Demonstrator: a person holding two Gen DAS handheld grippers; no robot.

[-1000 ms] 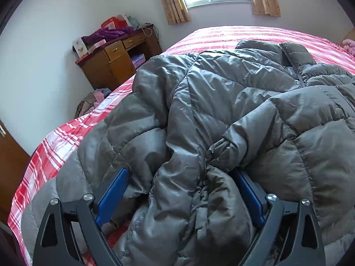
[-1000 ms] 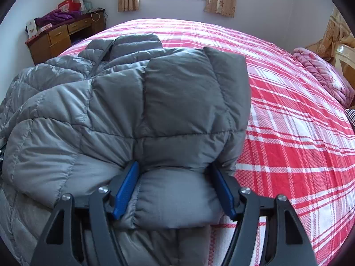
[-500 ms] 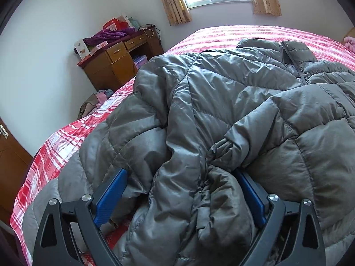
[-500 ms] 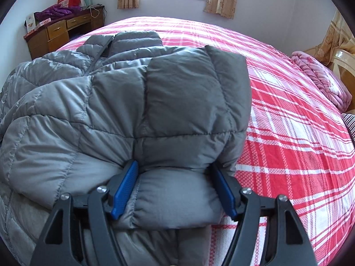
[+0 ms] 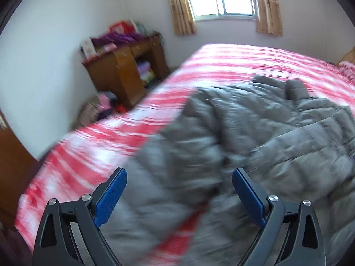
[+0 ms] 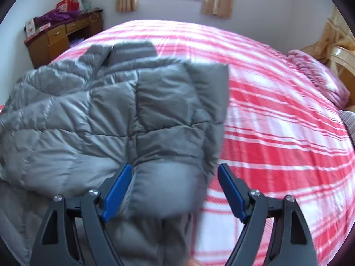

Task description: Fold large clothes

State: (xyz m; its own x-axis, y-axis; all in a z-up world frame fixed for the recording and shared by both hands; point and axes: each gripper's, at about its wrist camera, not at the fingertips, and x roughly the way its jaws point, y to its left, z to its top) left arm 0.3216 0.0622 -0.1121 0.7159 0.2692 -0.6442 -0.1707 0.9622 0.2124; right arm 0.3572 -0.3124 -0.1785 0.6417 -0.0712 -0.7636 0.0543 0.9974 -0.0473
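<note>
The grey jacket (image 6: 115, 115) lies folded on the red plaid bed (image 6: 277, 122), toward its left side, collar at the far end. The right gripper (image 6: 174, 185) is opening, a padded fold between its jaws, the right pad clear of the cloth. The left gripper (image 5: 179, 191) is spread wide above the jacket's near left edge, pinching nothing. A desk (image 5: 124, 73) stands far left.
</note>
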